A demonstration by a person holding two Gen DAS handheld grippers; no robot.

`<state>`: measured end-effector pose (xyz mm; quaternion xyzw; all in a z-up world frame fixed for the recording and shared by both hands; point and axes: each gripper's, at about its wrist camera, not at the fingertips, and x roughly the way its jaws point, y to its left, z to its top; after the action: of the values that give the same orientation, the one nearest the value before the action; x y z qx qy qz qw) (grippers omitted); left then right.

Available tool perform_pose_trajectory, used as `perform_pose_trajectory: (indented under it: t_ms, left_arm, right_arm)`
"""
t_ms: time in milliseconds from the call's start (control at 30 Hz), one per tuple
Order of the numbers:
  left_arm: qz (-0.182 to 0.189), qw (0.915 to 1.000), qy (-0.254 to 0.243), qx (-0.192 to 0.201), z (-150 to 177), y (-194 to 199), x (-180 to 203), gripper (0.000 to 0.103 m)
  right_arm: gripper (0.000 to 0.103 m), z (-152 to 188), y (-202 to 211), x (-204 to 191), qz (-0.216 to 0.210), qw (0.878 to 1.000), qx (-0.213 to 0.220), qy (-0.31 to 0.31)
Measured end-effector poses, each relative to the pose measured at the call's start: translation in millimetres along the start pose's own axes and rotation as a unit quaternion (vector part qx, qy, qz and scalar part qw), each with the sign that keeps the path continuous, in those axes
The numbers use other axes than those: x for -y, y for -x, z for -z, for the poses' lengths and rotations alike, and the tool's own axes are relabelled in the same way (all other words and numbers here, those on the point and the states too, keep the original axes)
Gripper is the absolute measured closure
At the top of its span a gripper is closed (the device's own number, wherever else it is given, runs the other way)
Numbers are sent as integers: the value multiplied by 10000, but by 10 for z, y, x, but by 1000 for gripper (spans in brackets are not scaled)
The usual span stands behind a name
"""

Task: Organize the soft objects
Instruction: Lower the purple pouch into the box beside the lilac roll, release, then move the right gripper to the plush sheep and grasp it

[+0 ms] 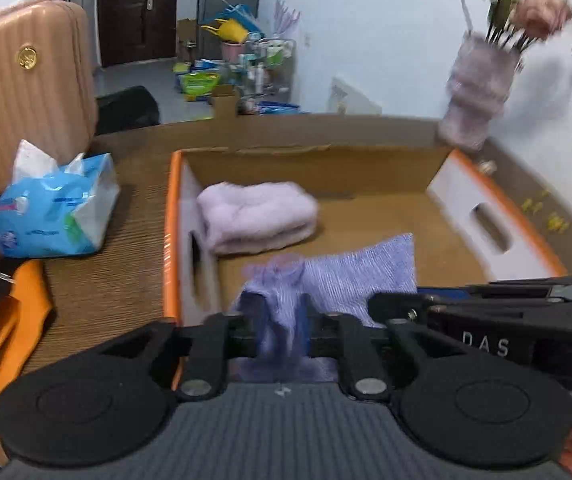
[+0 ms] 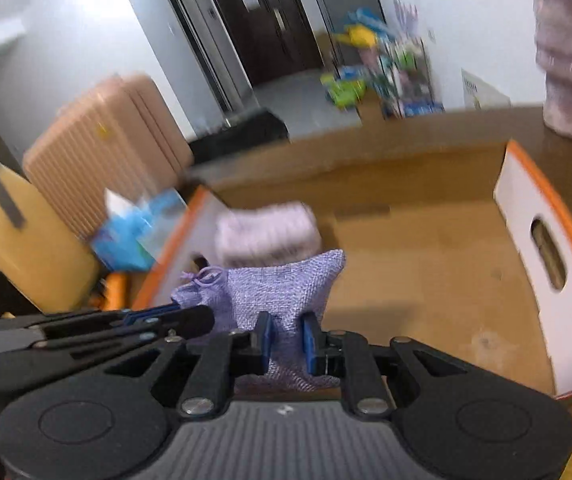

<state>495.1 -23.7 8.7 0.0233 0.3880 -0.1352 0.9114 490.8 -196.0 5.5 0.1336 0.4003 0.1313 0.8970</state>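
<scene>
Done: pink towel (image 1: 256, 216) lies far left in the box (image 1: 486, 216).
Now: left hand-held gripper (image 1: 282, 332) and right hand-held gripper (image 2: 286, 344) both pinch the purple pouch (image 2: 282, 292) over the box.
Left: let it go.

The left tool (image 1: 282, 320) grips the near end of a purple pouch (image 1: 342, 276), which hangs over an open box (image 1: 172, 216) — orange-edged, cardboard inside. A folded pink towel (image 1: 256, 216) lies in the box's far left corner. The right tool (image 1: 498, 320) reaches in from the right, just beside the pouch. Left of the box on the desk (image 1: 106, 280) sits a tissue pack (image 1: 52, 212) — behind it a pink suitcase (image 1: 26, 92). A vase (image 1: 476, 92) of flowers stands beyond the box's far right corner.
</scene>
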Motion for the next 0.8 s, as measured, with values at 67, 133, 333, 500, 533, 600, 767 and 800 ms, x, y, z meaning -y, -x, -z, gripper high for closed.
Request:
perform_pose_trajectory:
  t_ms: [67,133,333,500,533,600,767,800]
  left_arm:
    - [-71,10000,26,50,19,13,-54,65]
    - [-47,9999,94,110,-3,85,-111,54]
    - [-365,9981,3,494,-220,536,-122,40]
    - [-589,9944,-137,868,-319,1019,-86,32]
    - [-625,9936,-128,936,-328,1116,-75,30]
    - [-681,9918,-119,1073,-330,1284,-34,29]
    - [-705,9869,-76,1452,-201,1653,114,25]
    - [-685,9863,-90,1495,-150,1713,146,25]
  right_arm:
    - [82,45,-144,-21,36,9996,-264,38]
    - [76,72,-180,-33,26,9995,-300,134]
    - [48,-46,83,27,70,9995,-184,262]
    - [38,-169,684,160,268,9974,346,579]
    - [37,-188,836,205,339,9965,460,615]
    - [35,-213,1103,280,463,9940,683,715]
    - [26,-173,1776,407,711,9834,1351,985]
    - [26,-137,1877,427,688,9820,1486,945]
